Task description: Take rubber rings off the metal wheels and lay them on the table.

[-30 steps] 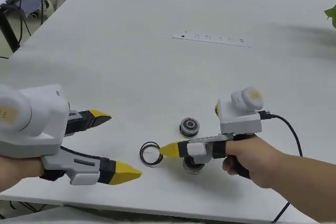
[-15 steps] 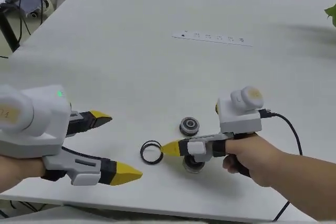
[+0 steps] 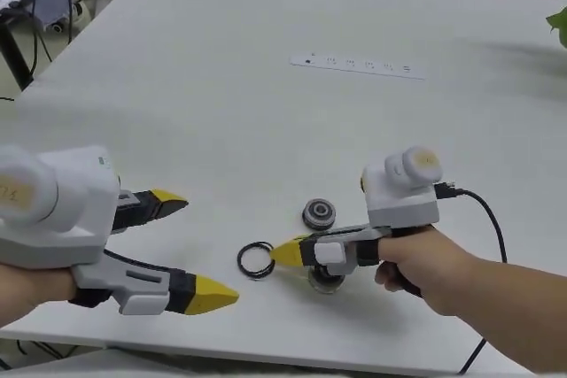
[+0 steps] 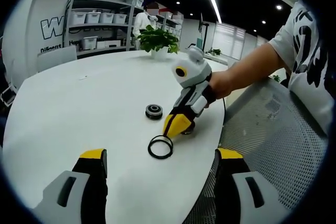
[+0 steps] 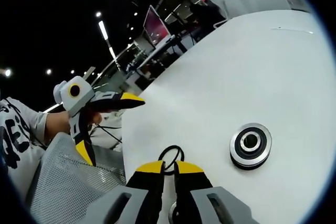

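- Your left gripper (image 3: pixel 202 247): jaws wide open, holding nothing.
- Your right gripper (image 3: pixel 285 254): jaws almost closed, tips just beside the rings (image 3: pixel 256 259).
- A wheel (image 3: pixel 319 213) sits at the rings' 2 o'clock.

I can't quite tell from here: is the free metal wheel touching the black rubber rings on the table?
Apart. The head view shows bare table between the wheel and the rings; the left gripper view shows the same gap.
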Action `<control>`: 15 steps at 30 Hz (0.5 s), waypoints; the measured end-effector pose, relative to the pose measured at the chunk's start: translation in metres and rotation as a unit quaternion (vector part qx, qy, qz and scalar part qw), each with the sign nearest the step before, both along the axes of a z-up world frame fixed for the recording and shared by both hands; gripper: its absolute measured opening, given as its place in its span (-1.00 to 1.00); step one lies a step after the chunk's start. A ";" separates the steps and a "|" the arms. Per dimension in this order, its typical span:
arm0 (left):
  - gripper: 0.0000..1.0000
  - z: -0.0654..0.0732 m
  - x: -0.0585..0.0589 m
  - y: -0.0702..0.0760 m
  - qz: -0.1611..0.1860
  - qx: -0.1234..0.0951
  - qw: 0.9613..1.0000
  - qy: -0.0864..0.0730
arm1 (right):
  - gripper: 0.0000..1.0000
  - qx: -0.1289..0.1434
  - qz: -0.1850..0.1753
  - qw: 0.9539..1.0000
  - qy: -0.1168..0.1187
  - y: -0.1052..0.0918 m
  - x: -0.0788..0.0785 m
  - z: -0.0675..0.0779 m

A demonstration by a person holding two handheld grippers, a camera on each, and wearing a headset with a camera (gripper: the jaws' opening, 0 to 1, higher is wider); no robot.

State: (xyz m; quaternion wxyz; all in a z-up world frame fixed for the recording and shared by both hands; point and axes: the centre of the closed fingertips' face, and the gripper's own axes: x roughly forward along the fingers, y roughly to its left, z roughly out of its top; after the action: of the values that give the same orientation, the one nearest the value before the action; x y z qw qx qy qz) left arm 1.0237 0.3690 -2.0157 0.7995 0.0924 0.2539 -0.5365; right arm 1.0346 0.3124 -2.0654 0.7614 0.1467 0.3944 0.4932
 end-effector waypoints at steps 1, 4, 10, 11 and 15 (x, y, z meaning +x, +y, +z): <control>0.64 0.000 0.000 0.000 0.000 0.000 1.000 0.000 | -0.91 -0.003 0.000 1.000 -0.005 -0.001 0.001 0.000; 0.64 0.000 0.000 -0.001 -0.001 0.001 1.000 0.000 | -0.88 -0.002 0.001 1.000 -0.006 -0.001 0.001 0.001; 0.64 0.000 0.000 -0.004 -0.004 0.002 1.000 0.002 | -0.84 -0.018 0.014 1.000 -0.018 -0.002 -0.001 0.001; 0.64 0.001 0.000 -0.004 -0.005 0.001 1.000 0.002 | -0.83 -0.021 0.016 0.999 -0.020 -0.002 -0.002 0.001; 0.64 0.002 0.001 -0.005 -0.006 0.001 1.000 0.003 | -0.76 -0.024 0.016 0.999 -0.029 -0.005 -0.001 0.002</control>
State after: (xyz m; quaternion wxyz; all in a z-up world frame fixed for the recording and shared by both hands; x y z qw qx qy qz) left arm 1.0243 0.3640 -2.0142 0.7952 0.0935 0.2565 -0.5414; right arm 1.0334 0.3079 -2.0638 0.7679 0.1071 0.3861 0.4999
